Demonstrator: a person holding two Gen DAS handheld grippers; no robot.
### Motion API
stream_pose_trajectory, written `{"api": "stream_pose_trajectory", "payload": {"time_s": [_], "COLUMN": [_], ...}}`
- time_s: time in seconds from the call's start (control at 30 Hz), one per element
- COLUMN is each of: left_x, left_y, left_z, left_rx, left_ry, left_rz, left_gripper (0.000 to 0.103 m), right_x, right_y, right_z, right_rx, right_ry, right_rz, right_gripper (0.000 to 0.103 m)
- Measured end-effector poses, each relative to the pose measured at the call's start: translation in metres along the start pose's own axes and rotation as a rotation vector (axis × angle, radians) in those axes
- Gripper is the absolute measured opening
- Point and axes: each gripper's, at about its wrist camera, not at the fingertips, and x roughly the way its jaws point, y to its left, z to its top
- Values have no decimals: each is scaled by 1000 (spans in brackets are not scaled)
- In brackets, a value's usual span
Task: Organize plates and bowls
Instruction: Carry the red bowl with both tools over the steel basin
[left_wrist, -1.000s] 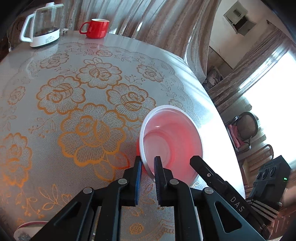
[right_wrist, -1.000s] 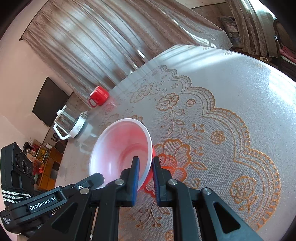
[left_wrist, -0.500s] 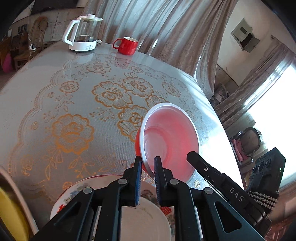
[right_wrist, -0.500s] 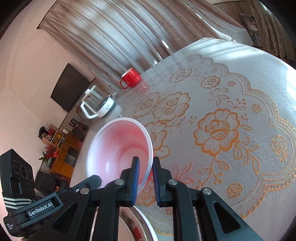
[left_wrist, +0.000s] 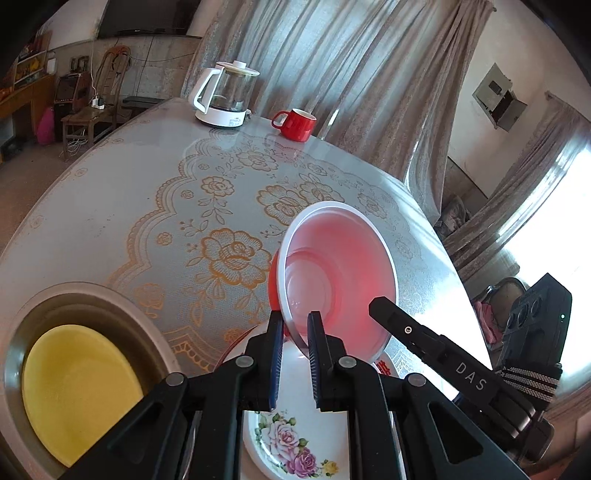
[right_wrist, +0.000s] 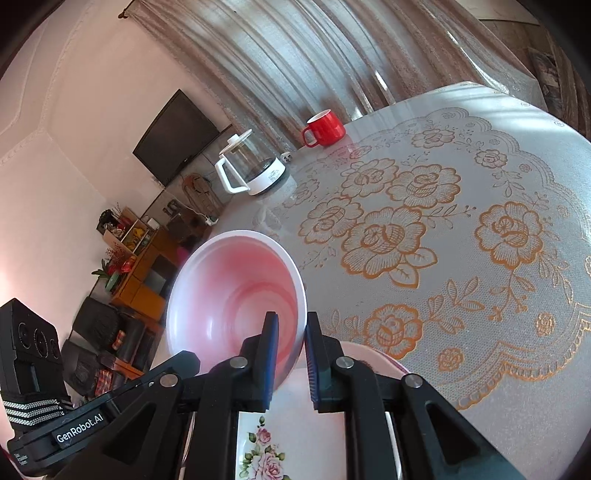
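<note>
A red bowl with a white inside (left_wrist: 340, 273) (right_wrist: 236, 295) hangs tilted above the table, held by both grippers at opposite sides of its rim. My left gripper (left_wrist: 295, 332) is shut on the near rim in the left wrist view. My right gripper (right_wrist: 288, 339) is shut on the rim in the right wrist view. Under the bowl lies a white plate with pink roses (left_wrist: 295, 435) (right_wrist: 280, 443). At lower left a steel basin (left_wrist: 122, 317) holds a yellow bowl (left_wrist: 77, 387).
A round table under a lace cloth with orange roses (left_wrist: 229, 254) (right_wrist: 424, 240) fills both views. A glass kettle (left_wrist: 225, 96) (right_wrist: 251, 166) and a red mug (left_wrist: 295, 123) (right_wrist: 325, 127) stand at its far edge. Curtains, chairs and a television lie beyond.
Both grippers carried the bowl across the table and slightly up. The rose plate and then the steel basin with the yellow bowl came into view beneath. Kettle and mug now look farther off.
</note>
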Motion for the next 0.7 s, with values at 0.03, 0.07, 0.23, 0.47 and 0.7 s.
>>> {"api": "stream_pose_trajectory", "payload": {"time_s": [0.03, 0.07, 0.23, 0.47, 0.7], "left_x": [-4, -7, -21, -39, -50], "left_y": [3, 7, 20, 39, 57], "left_z": [-2, -4, -13, -22, -33], "left_rx": [-5, -10, -10, -19, -50], "left_ry": [-6, -10, -42, -81, -91], "left_rz": [4, 6, 44, 74, 95], "left_gripper": [13, 13, 13, 13, 13], "right_x": [2, 3, 10, 20, 29], "right_y": [4, 8, 26, 45, 61], "right_z": [-2, -5, -17, -33, -45], "right_rx": [-7, -15, -53, -90, -126], "right_ry": [7, 14, 38, 78, 111], "right_rz": [1, 4, 22, 42, 58], "right_gripper": [13, 13, 13, 13, 13]}}
